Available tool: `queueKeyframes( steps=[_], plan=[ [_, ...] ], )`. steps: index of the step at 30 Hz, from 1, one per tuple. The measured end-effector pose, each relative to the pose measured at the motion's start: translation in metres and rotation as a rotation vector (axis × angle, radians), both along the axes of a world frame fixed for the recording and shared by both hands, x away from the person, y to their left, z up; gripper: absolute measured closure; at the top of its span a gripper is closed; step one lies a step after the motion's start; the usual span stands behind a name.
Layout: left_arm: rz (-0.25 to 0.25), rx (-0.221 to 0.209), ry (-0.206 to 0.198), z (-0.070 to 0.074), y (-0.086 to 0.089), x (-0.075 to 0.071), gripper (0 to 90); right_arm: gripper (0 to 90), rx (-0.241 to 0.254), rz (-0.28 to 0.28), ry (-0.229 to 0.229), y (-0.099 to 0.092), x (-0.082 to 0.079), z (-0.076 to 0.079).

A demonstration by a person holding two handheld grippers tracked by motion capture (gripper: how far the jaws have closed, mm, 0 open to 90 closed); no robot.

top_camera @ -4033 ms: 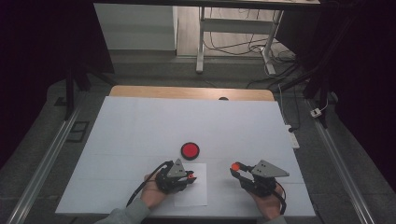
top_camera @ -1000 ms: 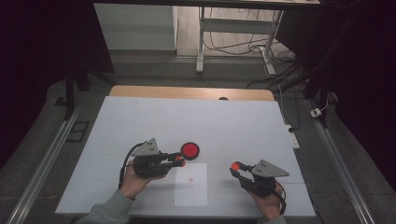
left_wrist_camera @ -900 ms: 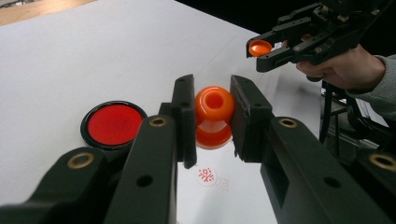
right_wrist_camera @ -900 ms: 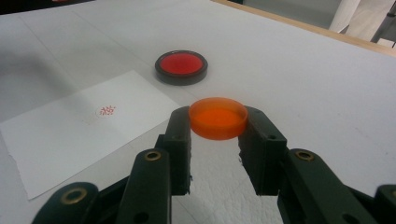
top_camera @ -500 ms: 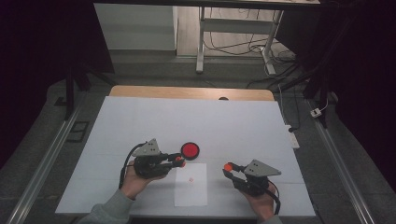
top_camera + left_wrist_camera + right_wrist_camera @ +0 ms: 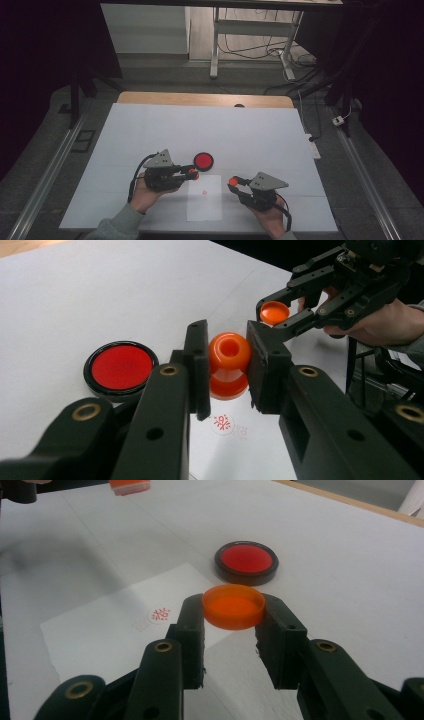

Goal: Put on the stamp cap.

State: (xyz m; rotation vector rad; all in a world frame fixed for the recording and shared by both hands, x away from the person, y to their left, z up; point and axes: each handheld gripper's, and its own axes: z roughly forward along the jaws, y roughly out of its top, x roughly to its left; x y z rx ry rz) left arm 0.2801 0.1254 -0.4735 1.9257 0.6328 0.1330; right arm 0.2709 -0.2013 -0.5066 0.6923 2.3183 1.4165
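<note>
The left gripper (image 6: 192, 173), held in a person's left hand (image 6: 145, 192), pinches an orange stamp (image 6: 229, 365) between its two black jaws. In the left gripper view the stamp is glossy plastic with a rounded knob, a round hollow in the end that faces the camera, a narrow waist and a wider base. It hangs clear of the white sheet of paper (image 6: 205, 200), just above the red seal print (image 6: 222, 422).

The right gripper (image 6: 233, 183), in the person's right hand (image 6: 267, 217), grips a shallow orange cap (image 6: 233, 606) by its rim. The right gripper view shows the cap as a translucent round dish, open side up, pinched at its 9 and 3 o'clock edges and held off the table.

From above, the two grippers point toward each other across the paper, the stamp at about 10 o'clock from the paper's middle and the cap at about 2 o'clock, near one another but apart.

At 12 o'clock from the paper, just beyond its far edge, a round ink pad (image 6: 203, 160) with a black rim and a red face lies flat on the white table cover (image 6: 150, 130).

By count: two grippers, one stamp, one cap, one ink pad, one sheet of paper and one red print (image 6: 203, 192) on it. A strip of wooden tabletop (image 6: 175, 98) shows along the cover's far edge.
</note>
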Motion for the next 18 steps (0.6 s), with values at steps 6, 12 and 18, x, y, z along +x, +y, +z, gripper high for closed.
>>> queueKeyframes(
  steps=[6,12,18],
  plan=[
    [0.002,-0.001,0.001,0.0,0.0,0.0,72.5,64.2,-0.009,0.021,0.001,0.01,-0.001,-0.001],
    [0.002,-0.001,0.002,0.0,0.0,0.0,72.5,64.1,-0.016,0.037,0.003,0.019,-0.002,-0.003],
    [0.002,-0.002,0.002,0.0,0.0,0.0,72.5,64.2,-0.016,0.049,0.011,0.028,-0.003,-0.005]
  ],
)
